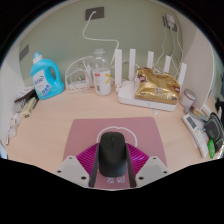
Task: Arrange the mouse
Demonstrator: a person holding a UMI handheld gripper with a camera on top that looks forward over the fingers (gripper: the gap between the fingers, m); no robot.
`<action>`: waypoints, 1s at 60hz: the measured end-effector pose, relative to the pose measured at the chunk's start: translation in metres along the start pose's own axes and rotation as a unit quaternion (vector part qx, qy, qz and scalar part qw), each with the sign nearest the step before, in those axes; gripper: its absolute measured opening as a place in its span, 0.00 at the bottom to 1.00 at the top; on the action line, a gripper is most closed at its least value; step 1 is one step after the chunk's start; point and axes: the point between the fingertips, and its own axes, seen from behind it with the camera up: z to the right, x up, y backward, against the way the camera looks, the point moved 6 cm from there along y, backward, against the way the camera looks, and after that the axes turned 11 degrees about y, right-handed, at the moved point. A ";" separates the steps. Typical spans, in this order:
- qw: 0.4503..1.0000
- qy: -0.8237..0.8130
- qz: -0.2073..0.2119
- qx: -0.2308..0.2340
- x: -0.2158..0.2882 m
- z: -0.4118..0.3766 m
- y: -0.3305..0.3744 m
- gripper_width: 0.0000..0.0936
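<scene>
A black computer mouse point(112, 153) sits between my gripper's point(112, 160) two fingers, its sides against the magenta pads point(86, 158), so the gripper is shut on it. The mouse lies lengthwise along the fingers with its front end pointing away from me. It is over the near part of a mauve mouse pad point(110, 128) that lies on the light wooden table point(45, 125). I cannot tell whether the mouse touches the pad or is held just above it.
At the back by the wall stand a blue detergent bottle point(45, 76), a wire basket point(78, 72), a clear jar point(103, 80), and a white router point(128, 96) with a golden packet point(158, 87) on it. A small cup point(189, 98) and a grey device point(195, 122) stand at the right.
</scene>
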 end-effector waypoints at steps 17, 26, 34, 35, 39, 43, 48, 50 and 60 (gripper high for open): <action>0.998 0.022 0.024 -0.046 0.019 0.006 0.056 0.91; 0.996 0.029 0.037 -0.071 0.025 -0.006 0.122 0.91; 0.994 0.031 0.046 -0.091 0.017 -0.021 0.180 0.91; 0.994 0.031 0.047 -0.091 0.016 -0.022 0.187 0.91; 0.994 0.030 0.048 -0.094 0.008 -0.032 0.210 0.91; 0.993 0.031 0.051 -0.099 0.001 -0.039 0.228 0.91; 0.992 0.038 0.053 -0.104 -0.008 -0.047 0.246 0.91; 0.992 0.040 0.054 -0.105 -0.011 -0.050 0.251 0.91; 0.992 0.043 0.060 -0.104 -0.020 -0.060 0.267 0.91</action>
